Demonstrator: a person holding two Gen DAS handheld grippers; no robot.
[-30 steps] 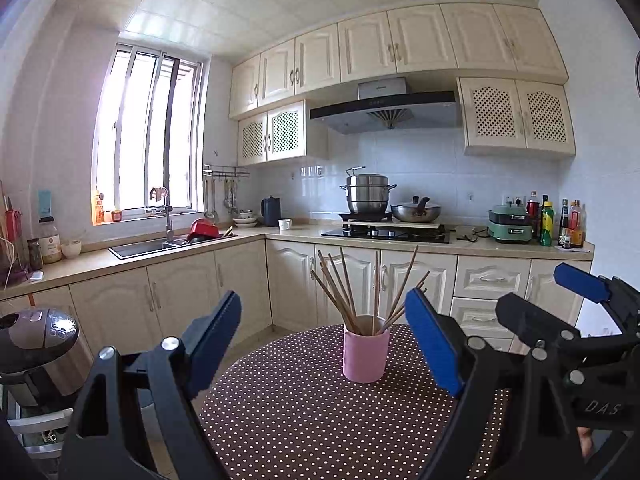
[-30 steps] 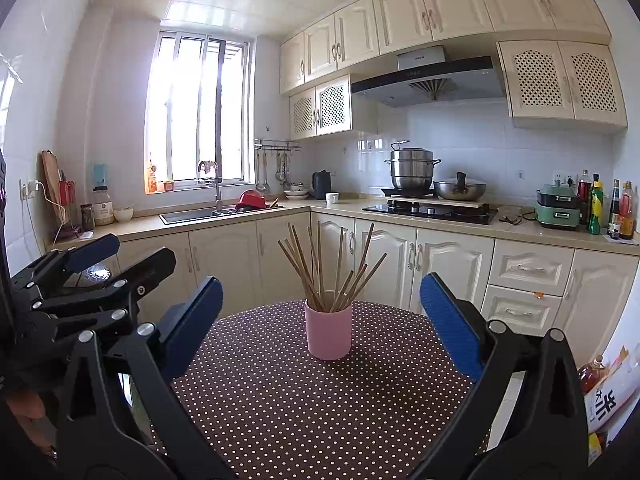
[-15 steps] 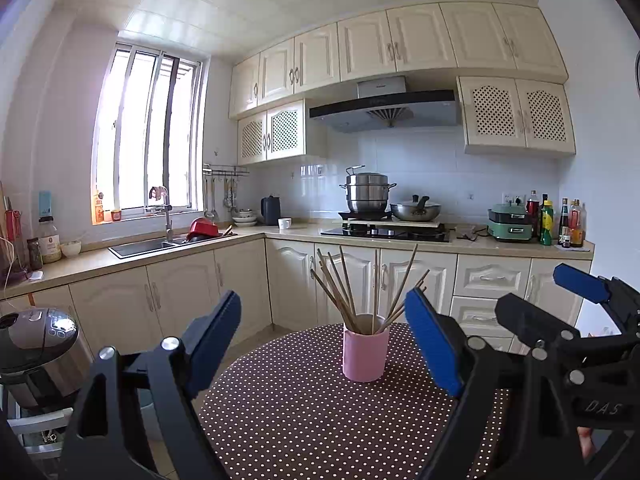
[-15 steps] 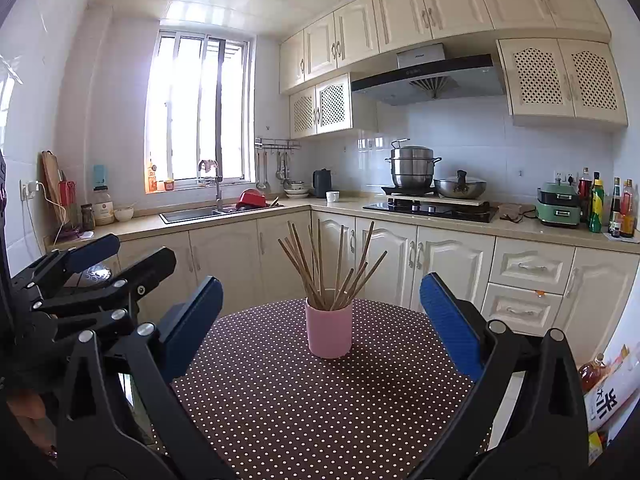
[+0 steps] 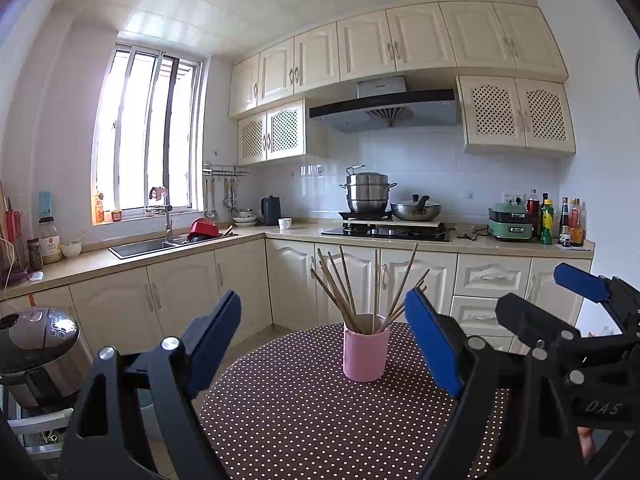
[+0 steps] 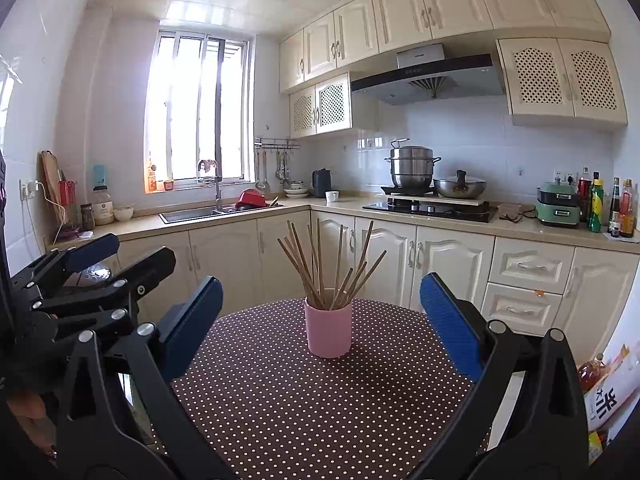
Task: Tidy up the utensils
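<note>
A pink cup [image 5: 365, 354] [image 6: 329, 333] stands upright on a round table with a brown polka-dot cloth [image 5: 304, 420] [image 6: 320, 408]. Several wooden chopsticks [image 5: 362, 284] [image 6: 328, 264] fan out of it. My left gripper [image 5: 324, 328] is open, held short of the cup with nothing between its blue pads. My right gripper [image 6: 320, 312] is open too, also back from the cup and empty. Each gripper shows at the edge of the other's view: the right one [image 5: 576, 300] in the left wrist view, the left one [image 6: 92, 264] in the right wrist view.
Kitchen counters run behind the table, with a sink [image 5: 144, 246], a stove with a steel pot [image 5: 366, 196] and a wok [image 5: 416, 210], and bottles [image 5: 560, 220] at the right. A rice cooker [image 5: 40, 344] stands left of the table. Bags and a bottle [image 6: 600, 384] sit at lower right.
</note>
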